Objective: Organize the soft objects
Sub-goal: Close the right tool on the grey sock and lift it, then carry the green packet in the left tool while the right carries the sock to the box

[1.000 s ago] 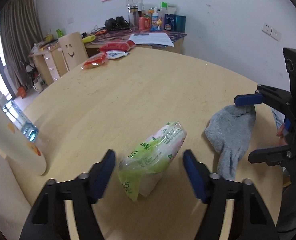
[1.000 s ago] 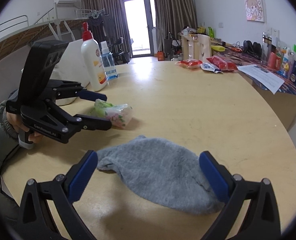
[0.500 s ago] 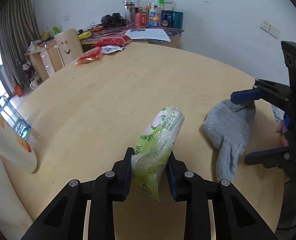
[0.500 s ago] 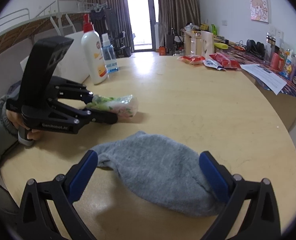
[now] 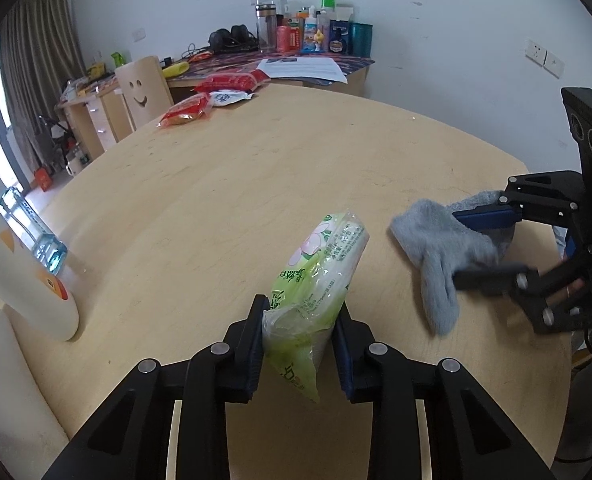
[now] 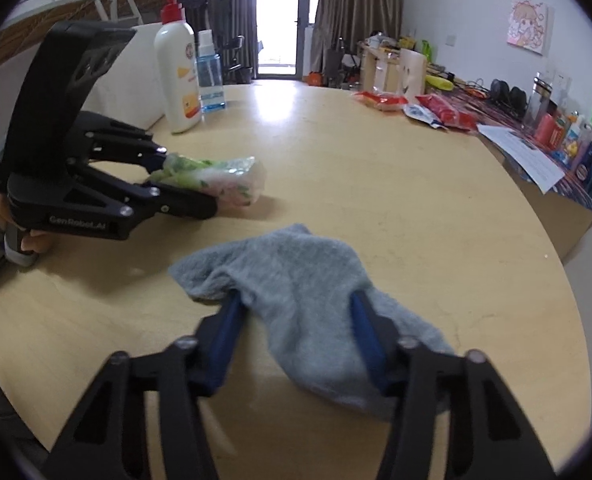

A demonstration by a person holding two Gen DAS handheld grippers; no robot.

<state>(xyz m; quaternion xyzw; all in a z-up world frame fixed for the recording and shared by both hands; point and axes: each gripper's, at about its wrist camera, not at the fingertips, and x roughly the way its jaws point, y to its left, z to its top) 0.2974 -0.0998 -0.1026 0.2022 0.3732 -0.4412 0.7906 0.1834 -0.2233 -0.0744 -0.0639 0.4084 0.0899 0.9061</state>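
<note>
tissue pack (image 5: 316,276), left tool (image 5: 298,344) clamped, points away; right tool (image 6: 296,332) seemingly pinching sock (image 6: 296,280).

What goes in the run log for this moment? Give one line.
left gripper: shut on tissue pack | right gripper: jaws just closing, squeezing grey sock | both on round table

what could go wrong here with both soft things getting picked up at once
The left tool pinches only the loose near end of the green tissue pack, so the slick wrapper could slip out or sag when lifted. The right tool has just been closing on a bunched fold of the grey sock; it may catch only a thin layer, and the sock's far end could drag across the table.
</note>
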